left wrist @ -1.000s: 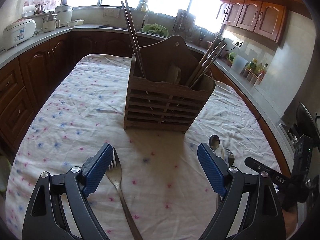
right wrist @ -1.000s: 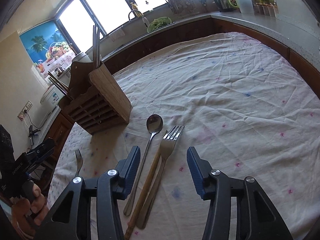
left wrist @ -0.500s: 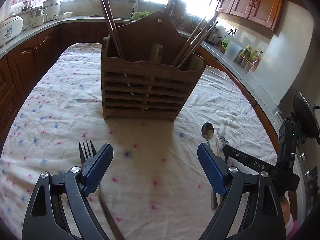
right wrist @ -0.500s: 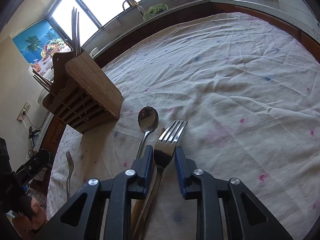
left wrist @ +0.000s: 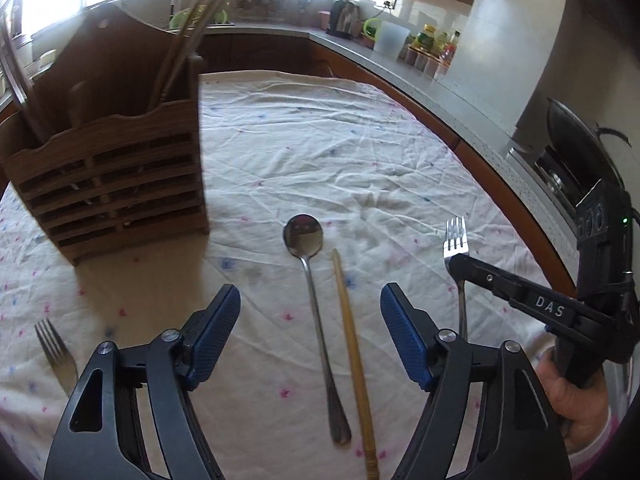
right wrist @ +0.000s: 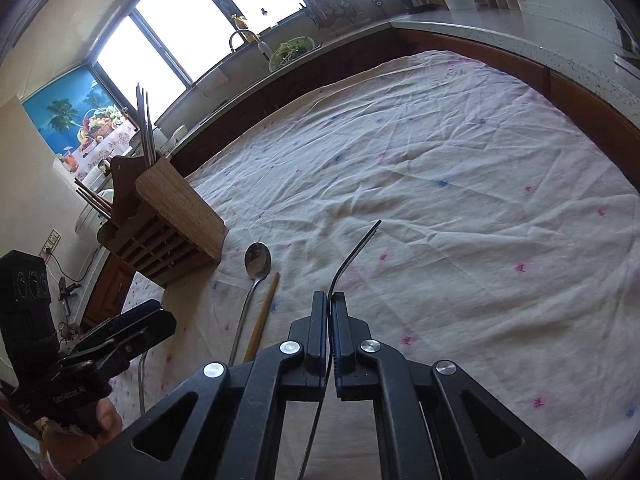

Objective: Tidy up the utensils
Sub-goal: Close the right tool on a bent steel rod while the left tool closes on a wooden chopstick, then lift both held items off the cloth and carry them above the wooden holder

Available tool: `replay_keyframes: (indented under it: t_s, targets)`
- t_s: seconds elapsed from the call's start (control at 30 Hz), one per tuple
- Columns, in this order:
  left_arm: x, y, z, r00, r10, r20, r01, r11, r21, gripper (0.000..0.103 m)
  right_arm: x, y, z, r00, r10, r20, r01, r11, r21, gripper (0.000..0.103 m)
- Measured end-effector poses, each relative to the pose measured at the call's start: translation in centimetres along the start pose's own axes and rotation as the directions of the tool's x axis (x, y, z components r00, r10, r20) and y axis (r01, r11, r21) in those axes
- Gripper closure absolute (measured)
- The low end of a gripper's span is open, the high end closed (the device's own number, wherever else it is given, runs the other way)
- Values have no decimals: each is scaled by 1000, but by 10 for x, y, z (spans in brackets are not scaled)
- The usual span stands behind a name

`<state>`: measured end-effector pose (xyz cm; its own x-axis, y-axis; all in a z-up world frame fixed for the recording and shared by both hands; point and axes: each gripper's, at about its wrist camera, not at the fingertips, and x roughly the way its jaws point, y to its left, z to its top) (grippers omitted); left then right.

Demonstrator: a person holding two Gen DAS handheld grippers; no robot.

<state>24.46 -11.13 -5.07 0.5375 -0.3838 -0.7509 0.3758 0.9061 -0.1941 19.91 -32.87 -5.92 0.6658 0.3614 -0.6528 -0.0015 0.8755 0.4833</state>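
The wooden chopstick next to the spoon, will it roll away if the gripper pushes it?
Maybe a little. The chopstick looks thin and rounded, so a sideways nudge could roll it, though the wrinkled tablecloth should slow it. It looks stiff and light. The spoon lying beside it might block it.

light: daylight admitted through windows (right wrist: 168,40), blown out | shadow: cast by holder (left wrist: 116,184) toward near cloth (left wrist: 360,152) edge | distortion: fisheye bending, dark vignetted corners | focus: holder softly blurred
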Motion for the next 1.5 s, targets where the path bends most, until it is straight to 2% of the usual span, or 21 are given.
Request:
replay_keyframes:
  t_s: [0.1, 0.23, 0.33, 0.4, 0.47, 0.53, 0.7, 0.93, 1.2, 1.4, 1.5]
  targets:
    - [21, -17, 5, 999, 10, -48, -7, 999, 54, 55, -13, -13, 2, 1000, -19, 21, 19, 1000, 13, 101]
    - [47, -30, 10, 994, 46, -101, -35, 994, 105, 61, -24, -24, 2, 999, -29, 41, 28, 999, 31, 101]
    - [65, -36, 9, 985, 76, -152, -55, 989, 136, 77, -30, -29, 2, 998, -28, 49, 26, 999, 40, 101]
    - [67, -41, 7, 983, 131, -128, -107, 978, 178, 87, -32, -31, 1, 998, -27, 55, 24, 999, 43, 101]
    - [67, -44, 7, 983, 124, -137, -96, 977, 191, 96, -35, -31, 2, 998, -21, 61, 18, 999, 47, 101]
    - [64, -43, 7, 985, 98, -140, -72, 980, 184, 98, -37, -30, 1, 998, -17, 67, 14, 999, 45, 101]
    - [36, -37, 8, 996, 35, -81, -24, 992, 124, 98, -43, -19, 2, 997, 6, 81, -8, 1000, 24, 101]
    - [-39, -5, 13, 997, -48, 54, 47, 999, 12, 98, -55, 8, 6, 993, 43, 111, -40, 999, -29, 101]
    - [-103, 26, 11, 984, -52, 168, 61, 997, -47, 98, -61, 46, 12, 987, 96, 129, -83, 992, -97, 101]
    - [-132, 46, 2, 975, -46, 218, 65, 995, -78, 98, -64, 71, 14, 982, 130, 135, -110, 983, -147, 101]
    - [-146, 59, -3, 965, -39, 261, 69, 992, -106, 98, -65, 82, 15, 979, 147, 138, -123, 978, -169, 101]
